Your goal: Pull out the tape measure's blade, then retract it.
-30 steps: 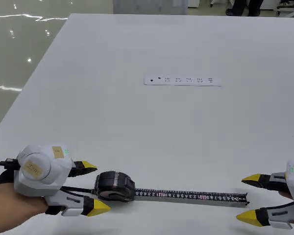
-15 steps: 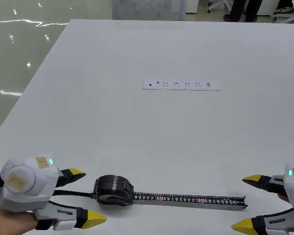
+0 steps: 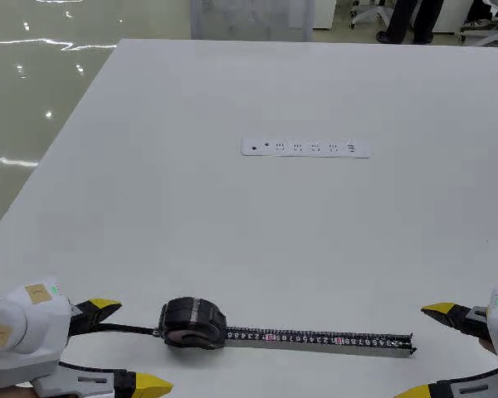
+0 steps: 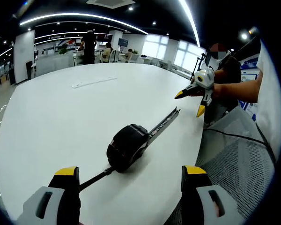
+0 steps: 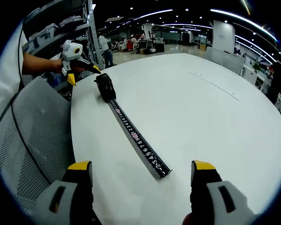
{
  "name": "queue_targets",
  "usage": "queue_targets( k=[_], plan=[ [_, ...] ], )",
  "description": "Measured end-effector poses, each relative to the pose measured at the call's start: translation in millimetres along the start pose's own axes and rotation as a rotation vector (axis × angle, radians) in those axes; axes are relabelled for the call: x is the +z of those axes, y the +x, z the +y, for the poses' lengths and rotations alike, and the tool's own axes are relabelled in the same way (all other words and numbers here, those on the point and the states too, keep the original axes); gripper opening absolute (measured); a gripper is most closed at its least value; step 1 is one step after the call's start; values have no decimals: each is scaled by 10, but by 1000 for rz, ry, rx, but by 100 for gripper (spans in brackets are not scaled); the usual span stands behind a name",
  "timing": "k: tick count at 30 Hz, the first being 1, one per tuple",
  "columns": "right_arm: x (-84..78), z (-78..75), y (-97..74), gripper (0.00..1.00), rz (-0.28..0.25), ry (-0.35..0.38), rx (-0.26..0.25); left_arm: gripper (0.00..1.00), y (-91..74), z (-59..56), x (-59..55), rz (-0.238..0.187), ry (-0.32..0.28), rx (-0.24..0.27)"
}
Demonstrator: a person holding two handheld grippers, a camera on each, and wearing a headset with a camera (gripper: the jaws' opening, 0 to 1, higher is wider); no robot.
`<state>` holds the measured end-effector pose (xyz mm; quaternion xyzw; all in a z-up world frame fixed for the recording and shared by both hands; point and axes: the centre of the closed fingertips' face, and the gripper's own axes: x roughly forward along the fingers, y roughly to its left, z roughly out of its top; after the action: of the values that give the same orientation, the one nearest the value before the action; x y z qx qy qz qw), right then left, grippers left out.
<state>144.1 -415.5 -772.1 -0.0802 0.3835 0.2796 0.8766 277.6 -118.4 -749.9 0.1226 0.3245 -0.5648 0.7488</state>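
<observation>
Head view: one tape measure [image 3: 192, 323] on its side on the white table [image 3: 232, 224], near the front edge. One blade [image 3: 319, 339] is pulled out and lies flat on the table, pointing right. Two grippers. Left gripper [image 3: 131, 344] sits just left of the tape measure, jaws spread, gripping nothing. One thin black strap [image 3: 124, 329] runs from the tape measure toward it. Right gripper [image 3: 427, 350] is just past the blade tip, jaws also spread, nothing between them. One white power strip [image 3: 305, 148] lies mid-table, well apart

Left gripper view: two yellow-tipped jaws wide apart, with the tape measure ahead between them but not touched (strap trails toward the left jaw). Right gripper is in the air beyond the blade end

Right gripper view: jaws wide apart, with the blade's end hook on the table between them, clear of both. Tape measure and left gripper are at the far end
</observation>
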Motion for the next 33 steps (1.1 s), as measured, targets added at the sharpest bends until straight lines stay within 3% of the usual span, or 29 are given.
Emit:
queue_targets(
  k=[10,16,26,33],
  plan=[
    [-11,43,-89,93,-8,30,-33,93,-116,-28,-48,-16,-56,39],
    [-2,95,-133,95,-28,43,-60,96,-199,-21,-45,-42,-67,77],
    [-13,174,-224,96,-26,38,-91,97,-310,-6,-80,-46,-63,103],
    [-15,214,-249,98,-53,56,-114,97,-377,-8,-139,-52,-78,117]
  ],
)
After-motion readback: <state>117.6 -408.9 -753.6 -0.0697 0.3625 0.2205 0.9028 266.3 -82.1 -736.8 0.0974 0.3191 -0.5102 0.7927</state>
